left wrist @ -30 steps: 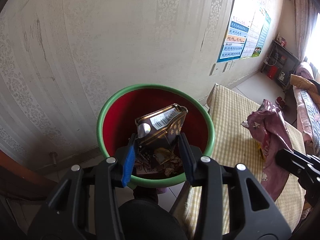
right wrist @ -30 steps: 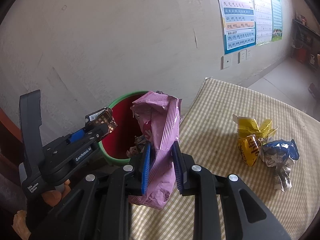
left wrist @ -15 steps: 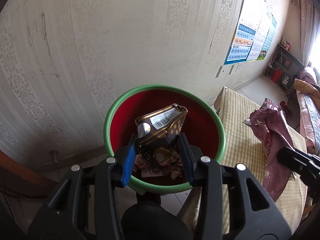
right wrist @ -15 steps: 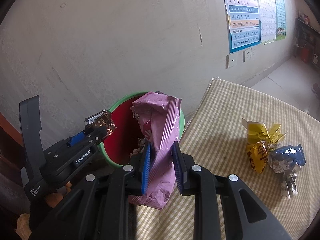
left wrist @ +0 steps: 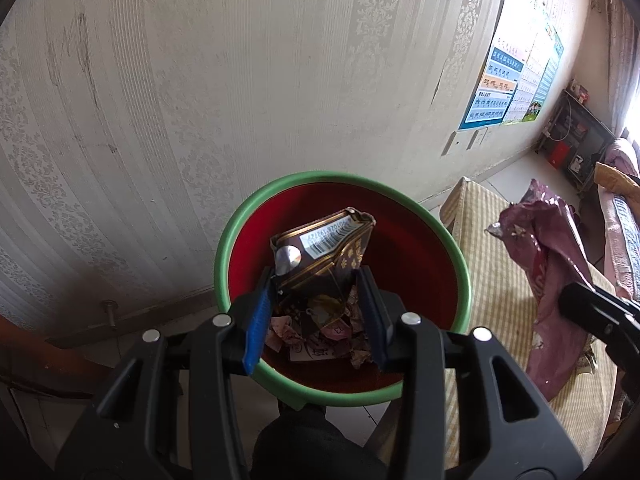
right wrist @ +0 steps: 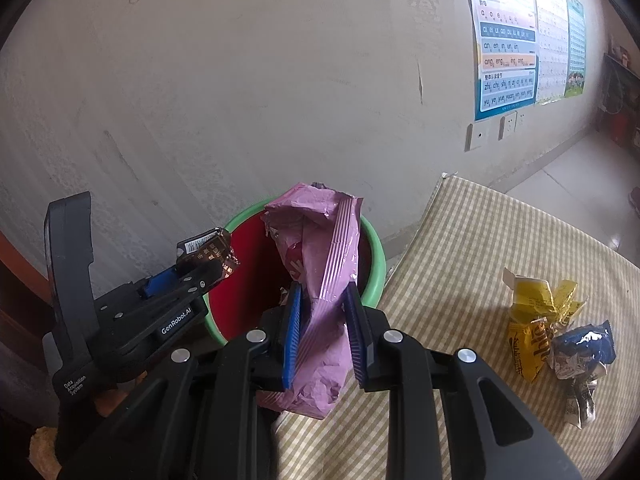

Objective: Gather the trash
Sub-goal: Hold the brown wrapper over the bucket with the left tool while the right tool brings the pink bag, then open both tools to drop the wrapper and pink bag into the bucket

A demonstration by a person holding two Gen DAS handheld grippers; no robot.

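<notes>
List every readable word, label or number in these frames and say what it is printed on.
"GenRobot.AI": left gripper body.
"Data Acquisition System": same gripper's housing.
"an en in un ün", "ang eng ing ong": wall poster; other rows too blurred.
Brown carton barcode digits: too small.
Yellow wrapper lettering: crumpled, unreadable.
Pink bag: no legible text.

The left gripper (left wrist: 316,300) is closed on a brown wrapper (left wrist: 324,250). The right gripper (right wrist: 324,328) is closed on a pink bag (right wrist: 320,300).
</notes>
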